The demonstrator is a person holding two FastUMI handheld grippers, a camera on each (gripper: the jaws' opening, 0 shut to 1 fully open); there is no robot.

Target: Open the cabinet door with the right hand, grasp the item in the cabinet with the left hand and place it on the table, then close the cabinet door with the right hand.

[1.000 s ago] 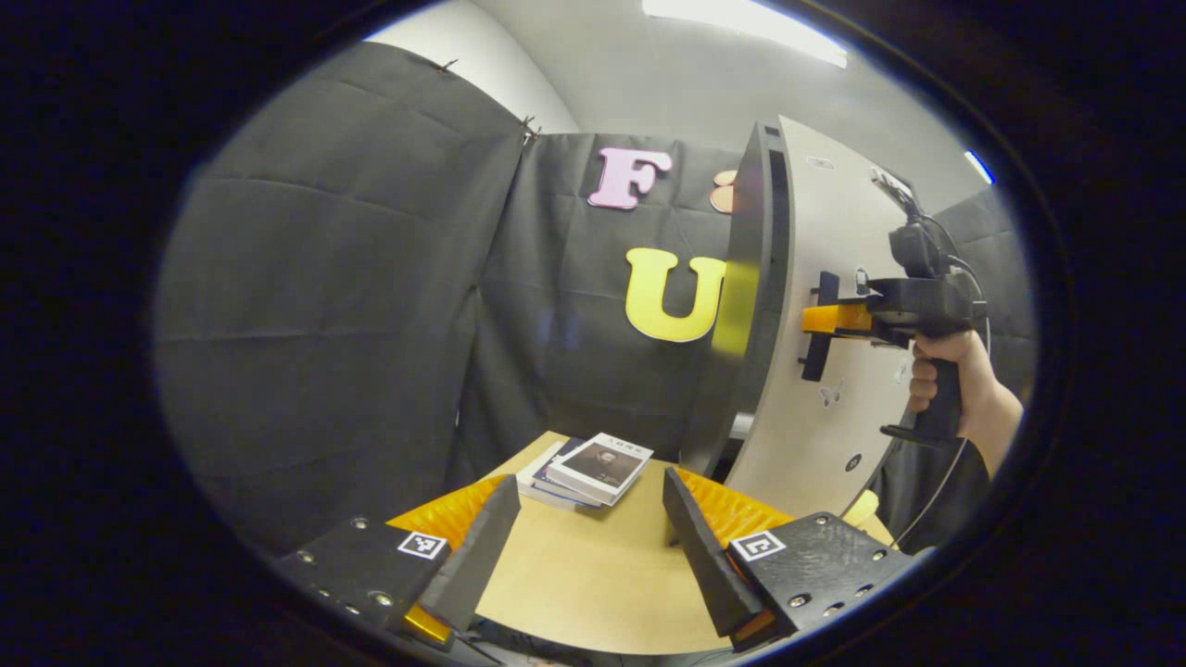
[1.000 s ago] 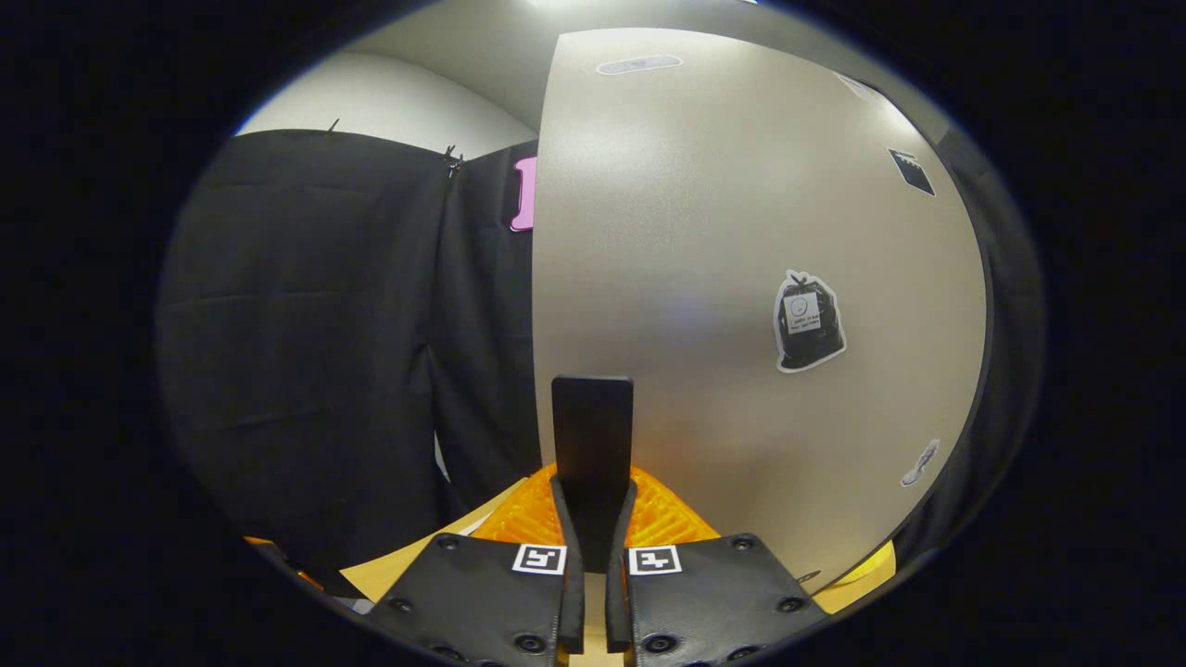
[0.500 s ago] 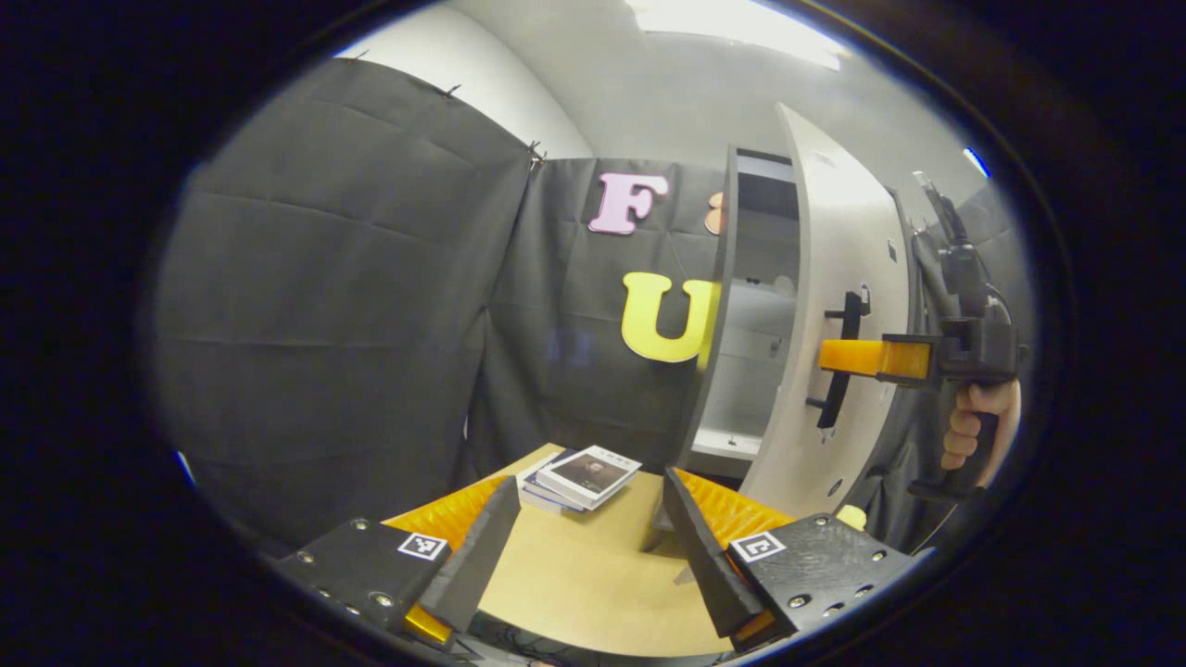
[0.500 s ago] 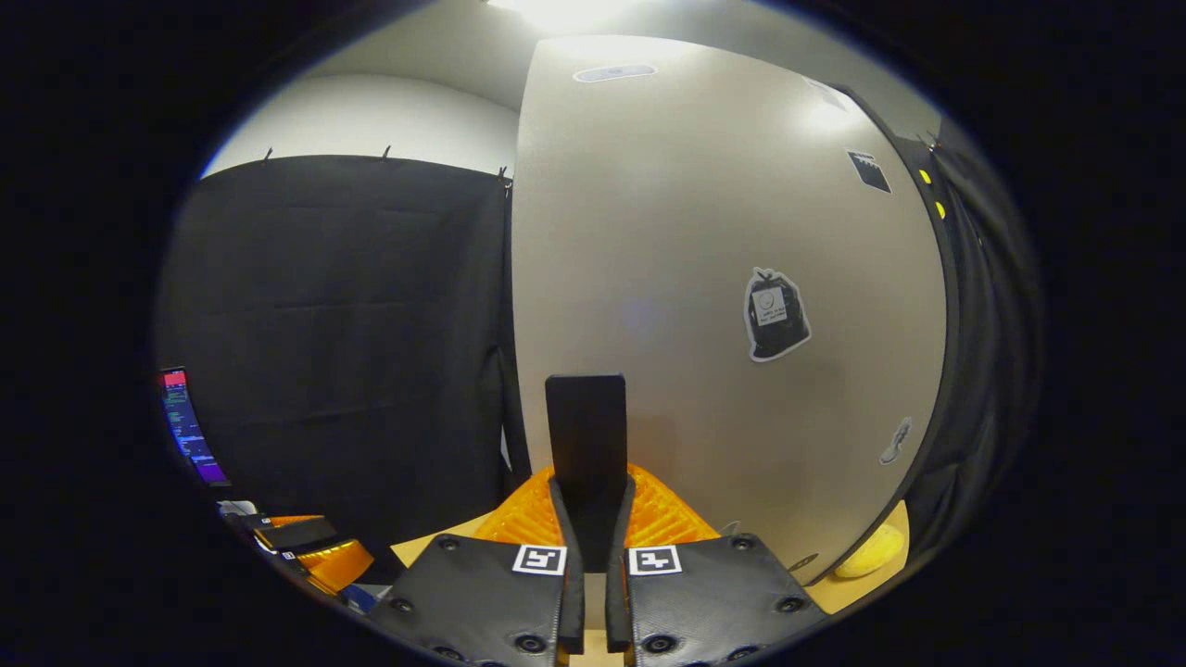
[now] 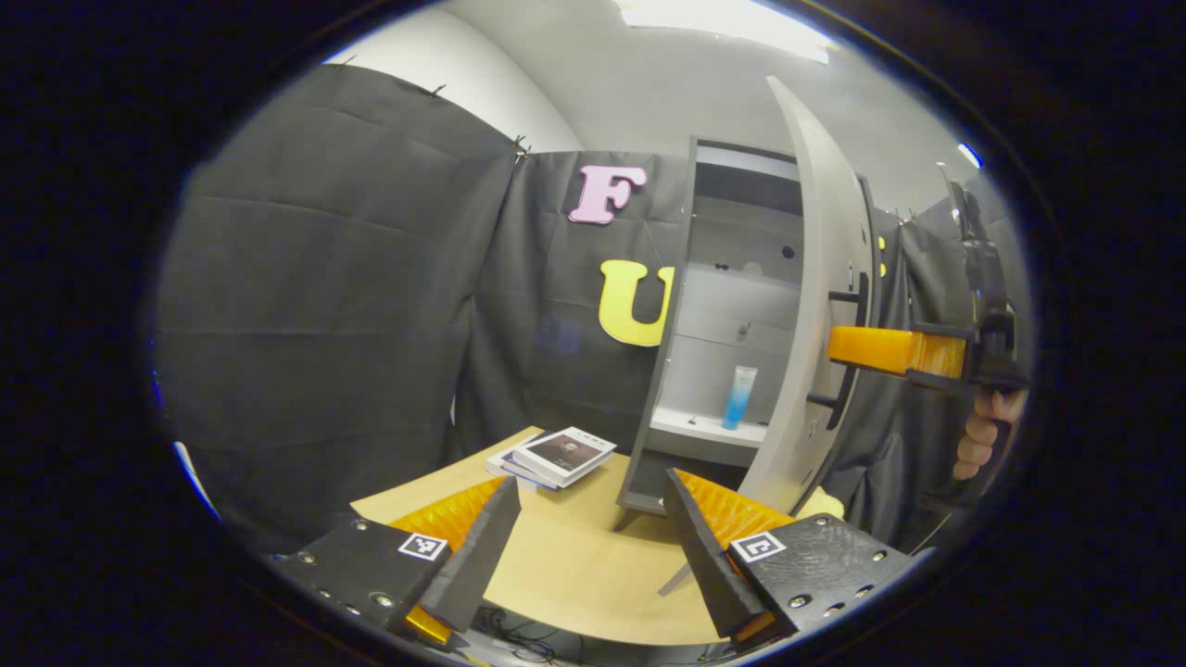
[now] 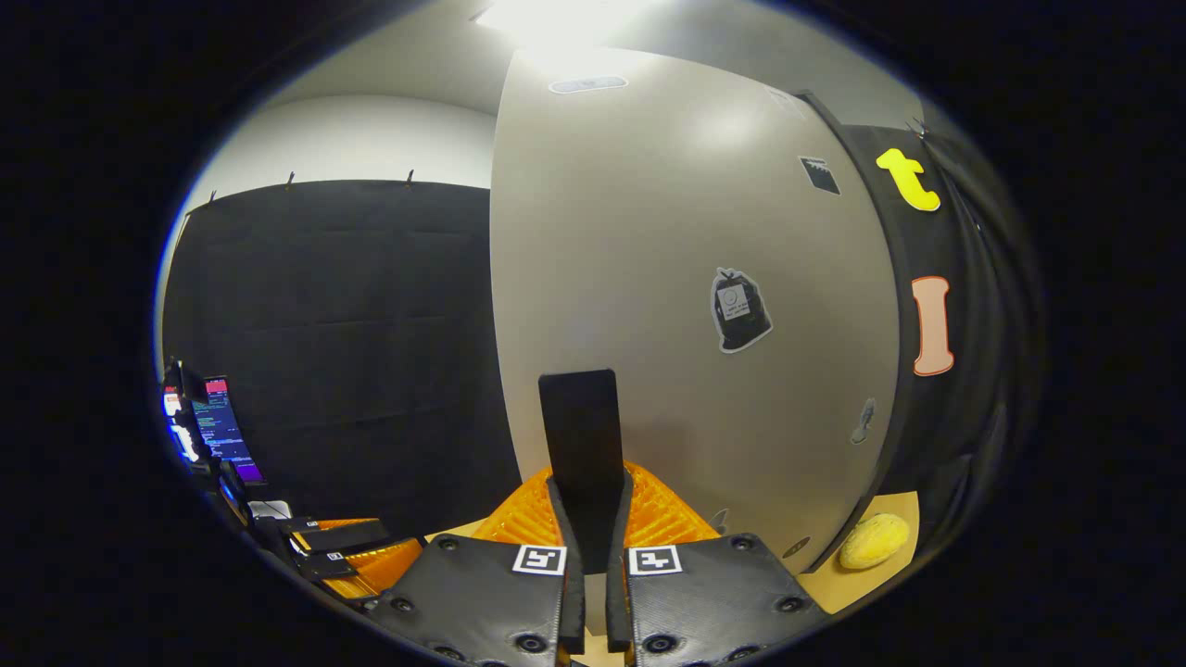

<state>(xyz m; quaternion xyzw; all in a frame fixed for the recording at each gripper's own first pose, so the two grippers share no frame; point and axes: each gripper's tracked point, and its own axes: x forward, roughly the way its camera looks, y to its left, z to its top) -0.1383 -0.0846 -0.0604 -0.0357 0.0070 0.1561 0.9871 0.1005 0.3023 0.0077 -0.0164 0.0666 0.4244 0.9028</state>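
1. Left gripper view: my left tongs [image 5: 588,542] hang spread over the near desk [image 5: 574,565], pinching nothing. Far right, the cabinet door [image 5: 815,306] stands swung open. On the cabinet shelf [image 5: 709,431] stands a slim tube [image 5: 738,396], pale at the top and blue at the bottom, upright. Books [image 5: 556,454] lie on the far desk.
2. Right gripper view: my right tongs [image 6: 593,519] are pressed on the door's dark handle [image 6: 579,435].
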